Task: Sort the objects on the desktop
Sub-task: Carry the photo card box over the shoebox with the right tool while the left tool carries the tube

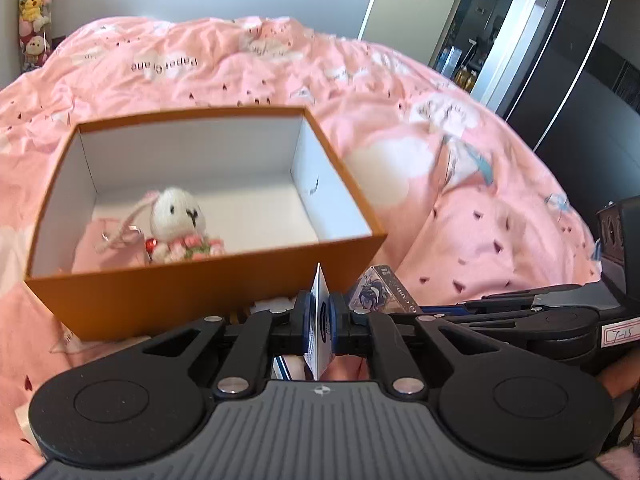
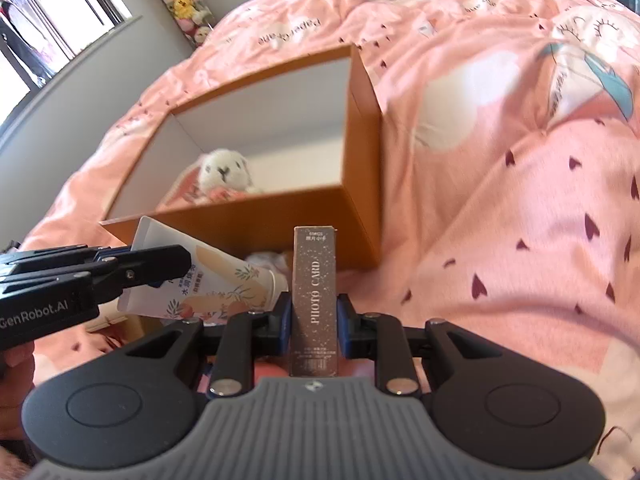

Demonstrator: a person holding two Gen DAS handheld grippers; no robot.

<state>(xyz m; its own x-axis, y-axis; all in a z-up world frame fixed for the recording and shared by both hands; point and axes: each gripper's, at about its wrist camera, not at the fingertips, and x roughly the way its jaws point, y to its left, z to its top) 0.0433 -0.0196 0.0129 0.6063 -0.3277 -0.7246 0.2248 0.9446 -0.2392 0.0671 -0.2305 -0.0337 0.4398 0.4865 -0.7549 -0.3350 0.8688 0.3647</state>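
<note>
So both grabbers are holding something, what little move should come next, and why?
Probably carry the right gripper forward over the orange box's near wall and open it. It is shut on the brown photo card box, held upright just short of that wall. The orange box is open-topped, with only a white bunny toy showing at one end, so there is room.

Tube (image 2: 208, 280) and upright card box (image 2: 315, 300) (brown) held near orange box (image 2: 360, 184).

small print on the photo card box (image 2: 315, 354) too small to read, bunny (image 2: 225, 172) half-hidden behind box wall (image 2: 256, 216)
</note>
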